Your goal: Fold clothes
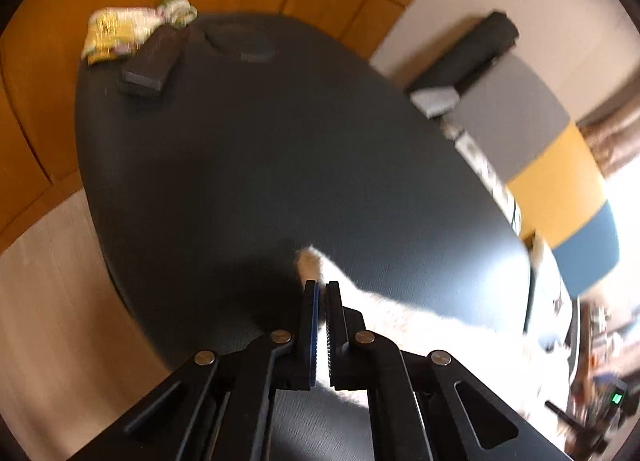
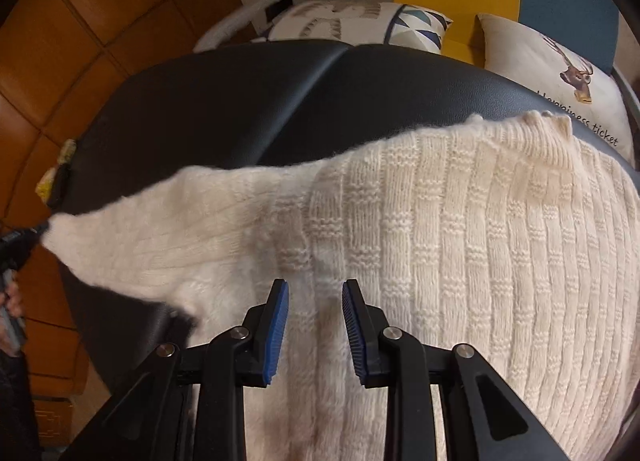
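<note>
Our left claw (image 1: 322, 289) is clamped on the sleeve cuff of the cream ribbed knit sweater (image 2: 440, 229), which lies spread on the black padded counter (image 2: 240, 101). Our right claw (image 2: 315, 293) hovers apart above its underarm. Two printed cushions (image 2: 552, 73) sit behind; a dark folded garment (image 1: 150, 65) lies at the far end.

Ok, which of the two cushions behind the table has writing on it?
The right cushion, the cream one with a deer picture and the words "Happiness ticket" along its lower edge. The left cushion shows only blurry grey shapes and blue triangles.
</note>
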Motion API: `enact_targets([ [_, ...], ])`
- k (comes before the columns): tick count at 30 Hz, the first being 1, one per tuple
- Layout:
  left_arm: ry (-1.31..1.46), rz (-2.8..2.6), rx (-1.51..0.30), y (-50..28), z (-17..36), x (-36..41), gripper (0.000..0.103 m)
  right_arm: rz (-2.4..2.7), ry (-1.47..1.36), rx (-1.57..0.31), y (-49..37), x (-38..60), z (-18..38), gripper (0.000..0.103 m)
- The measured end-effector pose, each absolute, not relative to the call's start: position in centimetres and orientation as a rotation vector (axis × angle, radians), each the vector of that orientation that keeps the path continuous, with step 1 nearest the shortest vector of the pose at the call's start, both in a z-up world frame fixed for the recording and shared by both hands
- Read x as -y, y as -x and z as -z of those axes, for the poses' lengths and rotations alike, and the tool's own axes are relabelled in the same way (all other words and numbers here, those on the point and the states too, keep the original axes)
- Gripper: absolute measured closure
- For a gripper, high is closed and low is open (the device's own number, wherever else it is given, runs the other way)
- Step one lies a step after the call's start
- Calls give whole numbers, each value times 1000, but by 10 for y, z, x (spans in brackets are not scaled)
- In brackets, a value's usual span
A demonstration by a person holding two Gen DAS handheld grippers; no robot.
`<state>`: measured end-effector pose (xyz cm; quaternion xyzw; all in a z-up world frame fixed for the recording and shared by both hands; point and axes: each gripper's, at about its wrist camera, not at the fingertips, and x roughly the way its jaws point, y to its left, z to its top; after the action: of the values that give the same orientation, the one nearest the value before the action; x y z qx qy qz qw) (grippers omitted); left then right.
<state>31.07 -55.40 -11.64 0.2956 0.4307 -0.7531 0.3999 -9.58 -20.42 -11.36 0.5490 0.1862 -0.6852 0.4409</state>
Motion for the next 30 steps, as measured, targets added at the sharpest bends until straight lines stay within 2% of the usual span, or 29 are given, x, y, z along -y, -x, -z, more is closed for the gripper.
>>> enact_targets([
  [2, -712, 1917, -1078, -305, 104, 560, 100, 1584, -1443, -448, 95, 212, 123, 74],
  [5, -646, 1977, -1069, -301, 80, 560, 100, 1492, -1427, -421, 99, 214, 106, 74],
  [8, -524, 2146, -1076, -315, 53, 550, 100, 1416, -1429, -311, 128, 215, 79, 74],
  [12, -418, 2289, -1063, -331, 20, 529, 100, 1390, -1567, -241, 188, 225, 69, 74],
  [17, -383, 2432, -985, -353, -15, 504, 100, 1447, -1612, -506, 228, 261, 73, 72],
  [21, -581, 2392, -860, -319, -6, 500, 100, 1392, -1636, -697, 237, 288, 88, 70],
  [23, -774, 2352, -773, -293, 13, 491, 98, 1351, -1666, -754, 238, 294, 99, 66],
  [25, -934, 2363, -766, -265, 39, 479, 90, 1324, -1680, -828, 240, 297, 111, 63],
  [30, -1227, 2448, -750, -191, 88, 443, 86, 1218, -1705, -906, 235, 291, 135, 53],
])
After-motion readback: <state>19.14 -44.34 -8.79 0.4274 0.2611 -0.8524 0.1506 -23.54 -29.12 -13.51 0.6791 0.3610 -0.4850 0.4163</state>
